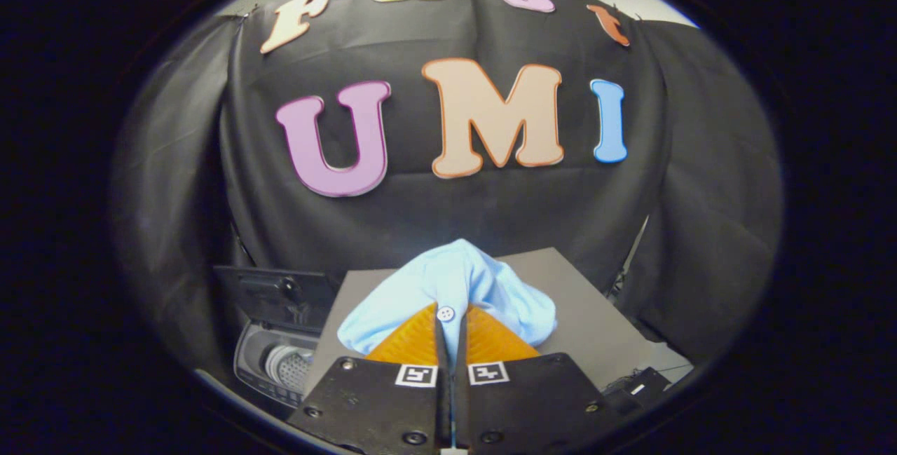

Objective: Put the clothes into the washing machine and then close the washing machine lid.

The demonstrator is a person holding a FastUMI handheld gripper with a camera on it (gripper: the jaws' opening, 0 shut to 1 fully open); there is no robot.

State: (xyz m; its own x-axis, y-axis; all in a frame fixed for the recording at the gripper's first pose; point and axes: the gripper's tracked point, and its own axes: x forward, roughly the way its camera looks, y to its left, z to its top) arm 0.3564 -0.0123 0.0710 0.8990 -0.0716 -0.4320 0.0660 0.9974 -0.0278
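- where the booth's black cloth wall (490,216) hangs behind everything, one grey tabletop (596,315) stands in front of it, a single flat slab reaching out beyond the fingers.
- one washing machine (277,357) sits lower than the tabletop, off to the left of the fingers; its dark lid (273,294) is raised upright at the back, and the perforated drum (287,367) shows through the open top.
- one light blue garment (455,287) is bunched up over the tabletop, just ahead of the fingertips, well apart from the washing machine opening.
- the gripper (450,332) has its two fingers drawn nearly together, only a thin slit between them, and a fold of the garment runs down into that slit, so both fingers are clamped on the cloth.
- two square black-and-white markers (487,373) sit side by side on the gripper body, one behind each finger.
- one small white button (445,313) on the garment lies right at the fingertips.
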